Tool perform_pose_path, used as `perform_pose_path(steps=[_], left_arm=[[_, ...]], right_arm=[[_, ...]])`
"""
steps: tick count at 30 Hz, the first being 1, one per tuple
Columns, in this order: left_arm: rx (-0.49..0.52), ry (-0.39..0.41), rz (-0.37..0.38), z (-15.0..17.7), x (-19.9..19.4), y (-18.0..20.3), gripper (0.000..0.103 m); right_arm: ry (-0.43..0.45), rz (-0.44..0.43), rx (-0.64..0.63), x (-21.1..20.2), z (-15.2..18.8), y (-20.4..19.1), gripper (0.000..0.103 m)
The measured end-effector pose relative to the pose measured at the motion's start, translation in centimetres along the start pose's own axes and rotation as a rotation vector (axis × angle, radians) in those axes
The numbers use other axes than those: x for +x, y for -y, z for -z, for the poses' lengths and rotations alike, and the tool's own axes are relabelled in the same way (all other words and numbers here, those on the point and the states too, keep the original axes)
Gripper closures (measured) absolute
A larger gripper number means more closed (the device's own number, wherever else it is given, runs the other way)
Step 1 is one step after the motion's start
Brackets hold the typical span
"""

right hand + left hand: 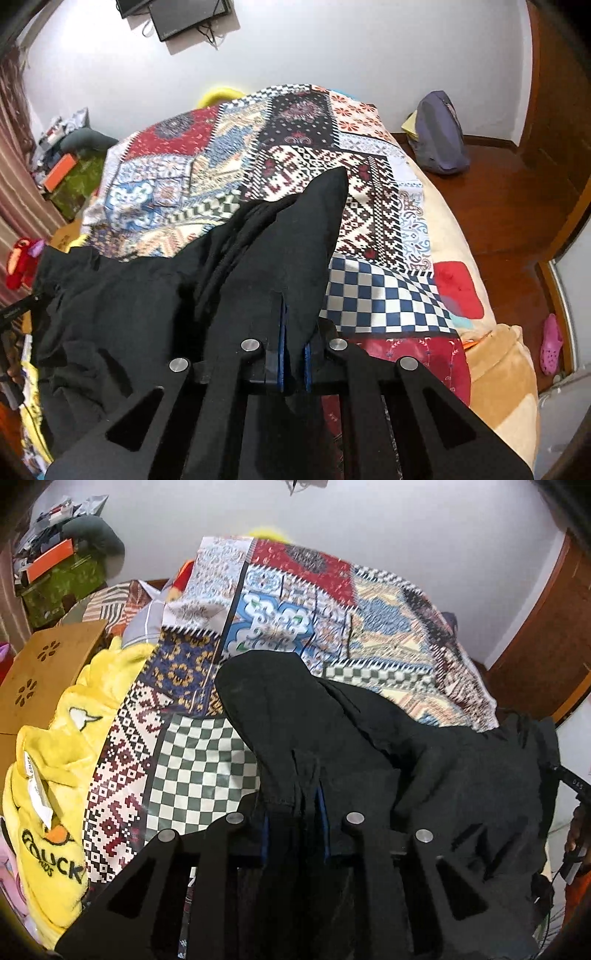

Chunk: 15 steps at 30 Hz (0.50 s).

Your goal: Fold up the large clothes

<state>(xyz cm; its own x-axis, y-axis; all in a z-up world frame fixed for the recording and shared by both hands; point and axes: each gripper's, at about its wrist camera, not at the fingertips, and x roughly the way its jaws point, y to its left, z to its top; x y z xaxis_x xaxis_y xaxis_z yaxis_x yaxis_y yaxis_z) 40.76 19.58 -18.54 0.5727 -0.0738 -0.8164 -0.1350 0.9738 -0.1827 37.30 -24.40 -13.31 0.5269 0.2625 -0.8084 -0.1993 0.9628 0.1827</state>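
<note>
A large black garment (369, 746) hangs between my two grippers above a bed with a patchwork cover (295, 590). My left gripper (293, 823) is shut on one bunched edge of it, the cloth spilling up and over the fingers. In the right wrist view my right gripper (292, 354) is shut on another edge of the black garment (221, 266), and a pointed flap sticks up past the blue pads. The cloth sags to the left of that gripper. The patchwork cover (303, 147) lies flat beneath.
A yellow duck-print plush garment (51, 794) and a wooden box (40, 672) lie at the bed's left. Cluttered boxes (59, 576) stand by the far wall. A purple backpack (439, 133) sits on the wooden floor to the right, and a pink shoe (552, 343) lies near the door.
</note>
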Motion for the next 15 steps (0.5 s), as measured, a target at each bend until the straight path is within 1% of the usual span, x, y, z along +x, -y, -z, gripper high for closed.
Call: perform_pose_path(steps=[2, 3, 4, 5, 6, 7, 8, 9, 10, 11, 12, 13, 15], left_arm=[[0.002, -0.013, -0.018, 0.2, 0.4, -0.1, 0.078], [0.005, -0.024, -0.04, 0.4, 0.6, -0.3, 0.074], [0.01, -0.024, -0.069, 0.5, 0.6, -0.3, 0.068], [0.021, -0.022, -0.109, 0.6, 0.5, -0.3, 0.066], [0.036, -0.021, -0.138, 0.7, 0.4, -0.1, 0.065], [0.058, -0.019, -0.167, 0.9, 0.0, 0.0, 0.065], [0.073, -0.019, -0.178, 1.0, -0.4, 0.2, 0.065], [0.081, -0.018, -0.179, 1.1, -0.9, 0.2, 0.063], [0.088, -0.014, -0.176, 1.3, -1.5, 0.3, 0.061], [0.102, -0.005, -0.172, 1.6, -2.6, 0.6, 0.059], [0.113, 0.003, -0.172, 1.8, -3.4, 0.9, 0.054], [0.127, 0.015, -0.178, 2.1, -4.5, 1.2, 0.047], [0.146, 0.036, -0.186, 2.8, -6.6, 1.8, 0.037]], right_arm=[[-0.001, 0.011, -0.009, -0.1, 0.2, 0.2, 0.095], [0.002, 0.019, -0.021, -0.2, 0.3, 0.1, 0.093], [0.003, 0.036, -0.029, -0.4, 0.4, 0.0, 0.093], [0.001, 0.064, -0.039, -0.6, 0.3, -0.3, 0.091], [-0.003, 0.094, -0.051, -1.0, 0.5, -0.4, 0.086], [-0.008, 0.104, -0.056, -1.3, 0.5, -0.5, 0.08], [-0.016, 0.111, -0.061, -1.9, 0.6, -0.6, 0.058], [-0.017, 0.115, -0.065, -2.3, 0.6, -0.8, 0.032], [0.007, 0.117, -0.074, -3.3, 0.7, -1.0, 0.026], [0.033, 0.12, -0.085, -4.1, 0.9, -1.2, 0.023], [0.06, 0.127, -0.104, -5.2, 1.1, -1.5, 0.023], [0.068, 0.132, -0.118, -5.9, 1.2, -1.7, 0.022], [0.056, 0.133, -0.139, -7.4, 1.5, -2.1, 0.02]])
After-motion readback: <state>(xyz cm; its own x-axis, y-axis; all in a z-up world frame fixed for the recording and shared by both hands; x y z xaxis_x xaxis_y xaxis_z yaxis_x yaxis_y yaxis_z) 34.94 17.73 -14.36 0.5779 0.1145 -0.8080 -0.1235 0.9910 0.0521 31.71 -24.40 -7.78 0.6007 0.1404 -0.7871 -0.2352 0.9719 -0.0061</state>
